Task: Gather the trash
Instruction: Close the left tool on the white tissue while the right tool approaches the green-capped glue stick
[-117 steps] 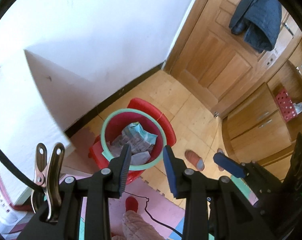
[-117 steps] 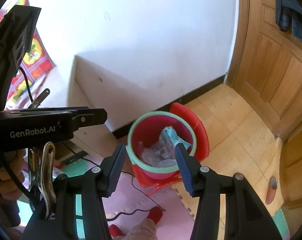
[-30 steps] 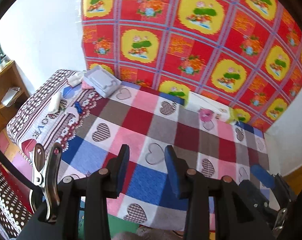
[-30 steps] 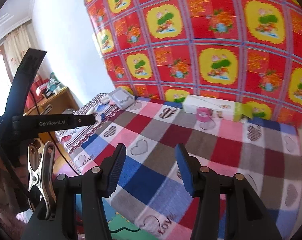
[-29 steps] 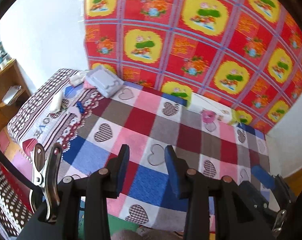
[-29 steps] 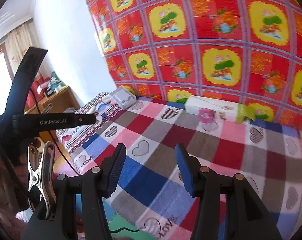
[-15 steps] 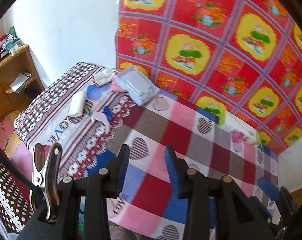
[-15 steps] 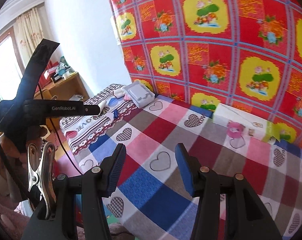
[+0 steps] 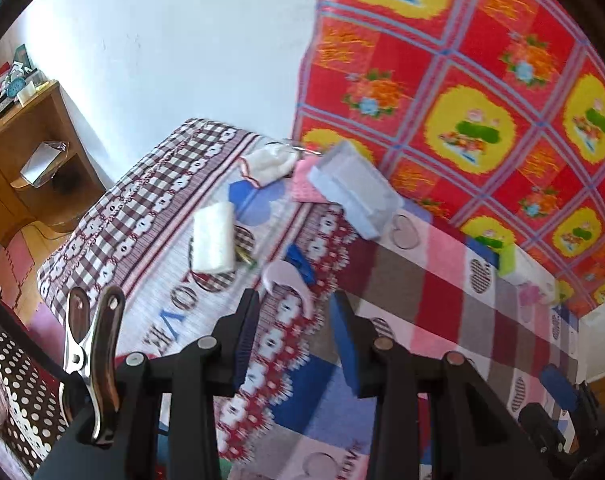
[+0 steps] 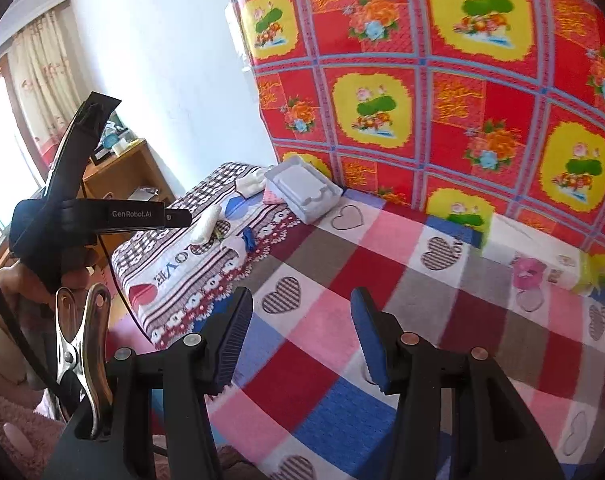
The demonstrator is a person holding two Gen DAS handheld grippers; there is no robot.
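Loose trash lies at the far end of a bed with a checked heart blanket (image 9: pixel 434 300). A white paper wad (image 9: pixel 213 239), a pale pink curved scrap (image 9: pixel 283 276) with a blue scrap (image 9: pixel 300 268) beside it, a crumpled white tissue (image 9: pixel 268 164) and a white plastic tray (image 9: pixel 352 192) lie there. The tray (image 10: pixel 302 188), wad (image 10: pixel 206 224) and blue scrap (image 10: pixel 248 239) also show in the right wrist view. My left gripper (image 9: pixel 294 336) is open and empty, just short of the pink scrap. My right gripper (image 10: pixel 300 340) is open and empty above the blanket.
A red and yellow flowered cloth (image 10: pixel 442 80) hangs on the wall behind the bed. A white box (image 10: pixel 534 256) with a pink item (image 10: pixel 526 272) lies along it. A wooden shelf unit (image 9: pixel 26 152) stands left of the bed. The left gripper body (image 10: pixel 82 216) crosses the right wrist view.
Both views swung from the red trash bin by the door to the bed. Over the last second both grippers moved left toward the trash at the bed's far end, jaws staying open.
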